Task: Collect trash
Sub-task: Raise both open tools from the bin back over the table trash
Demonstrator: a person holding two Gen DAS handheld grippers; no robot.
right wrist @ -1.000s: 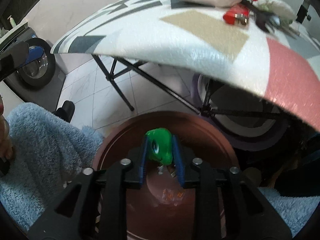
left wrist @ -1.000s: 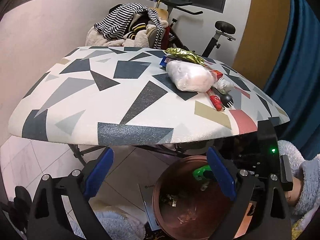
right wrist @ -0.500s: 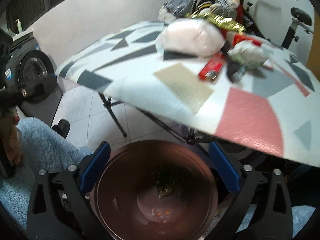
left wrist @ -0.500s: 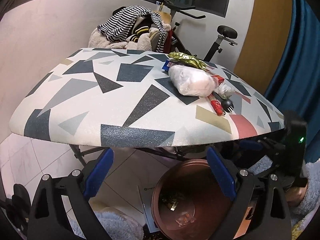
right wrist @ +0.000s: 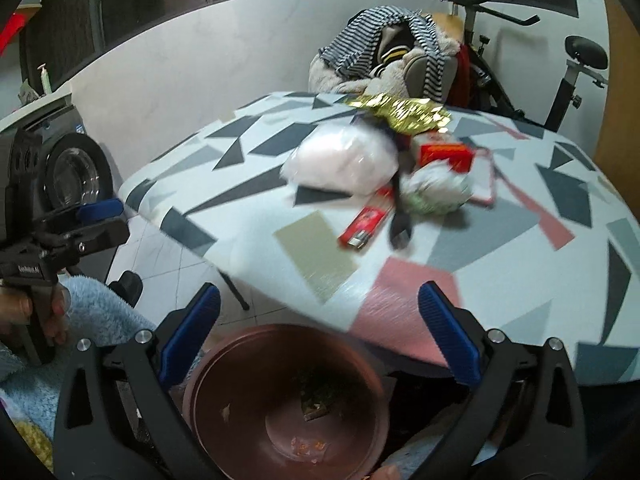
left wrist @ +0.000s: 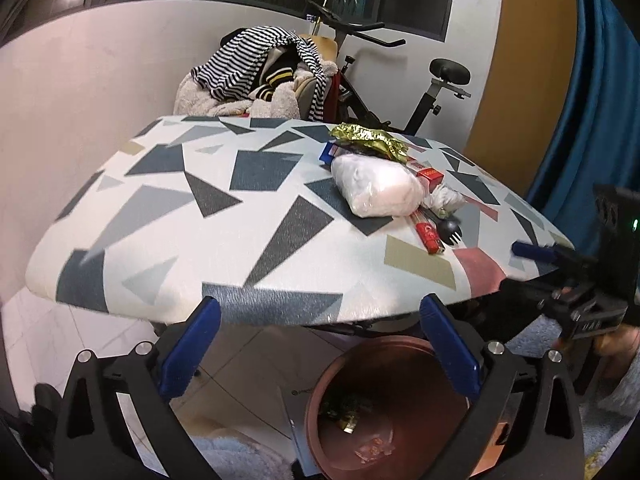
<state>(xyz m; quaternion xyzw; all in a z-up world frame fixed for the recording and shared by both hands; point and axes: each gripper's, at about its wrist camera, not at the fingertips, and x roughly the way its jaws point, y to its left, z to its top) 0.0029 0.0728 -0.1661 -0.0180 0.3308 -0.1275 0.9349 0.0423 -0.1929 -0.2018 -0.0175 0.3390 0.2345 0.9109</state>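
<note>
Both the left tongs point(left wrist: 316, 344) and the right tongs point(right wrist: 316, 338) gape wide with nothing between them, the left still opening; below them sits the brown bin point(right wrist: 288, 400) holding scraps; beyond, on the patterned tabletop point(left wrist: 200, 216), lie a white bag point(left wrist: 376, 190), a red packet point(right wrist: 362, 224), a black spork point(left wrist: 450, 230) and a gold wrapper point(right wrist: 404, 112).
</note>
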